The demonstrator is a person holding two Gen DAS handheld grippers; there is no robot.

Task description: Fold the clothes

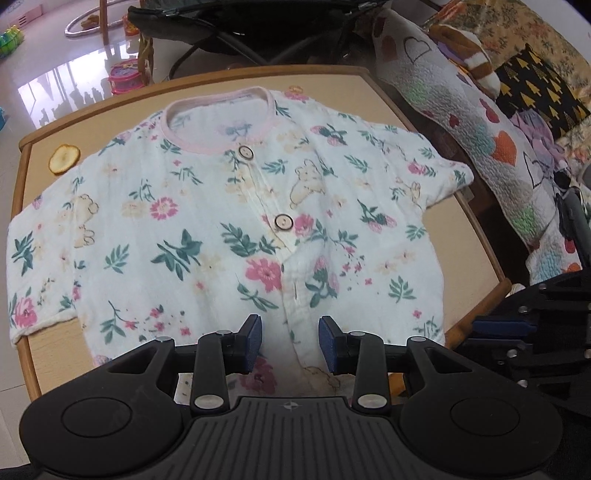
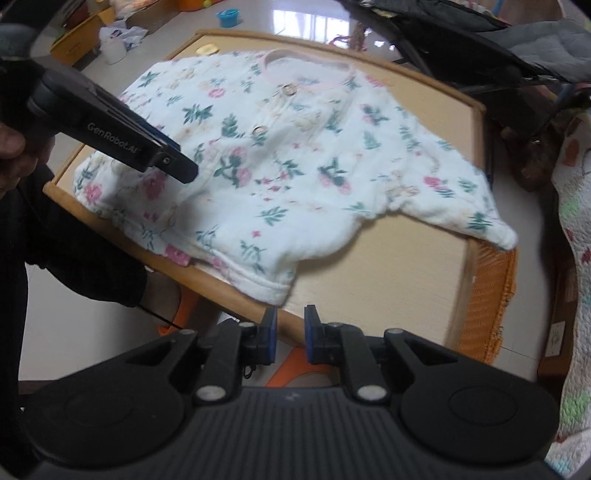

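Observation:
A white floral baby shirt [image 1: 229,221] with a pink collar and two buttons lies spread flat, front up, on a small wooden table [image 1: 424,110]. My left gripper [image 1: 290,341] is open and empty, hovering over the shirt's near hem at the button placket. In the right wrist view the shirt [image 2: 295,166] lies across the table [image 2: 406,269]. My right gripper [image 2: 290,338] is open and empty, just off the table's near edge by the shirt's bottom corner. The left gripper [image 2: 177,166] shows there above the shirt's left side. The right gripper body shows at the right edge of the left wrist view [image 1: 535,332].
A dried orange slice [image 1: 64,158] lies on the table's far left corner. A quilted heart-pattern blanket [image 1: 480,140] and cushions sit to the right. A dark stroller frame [image 1: 240,33] stands behind the table. An orange wicker piece [image 2: 491,302] is by the table's right edge.

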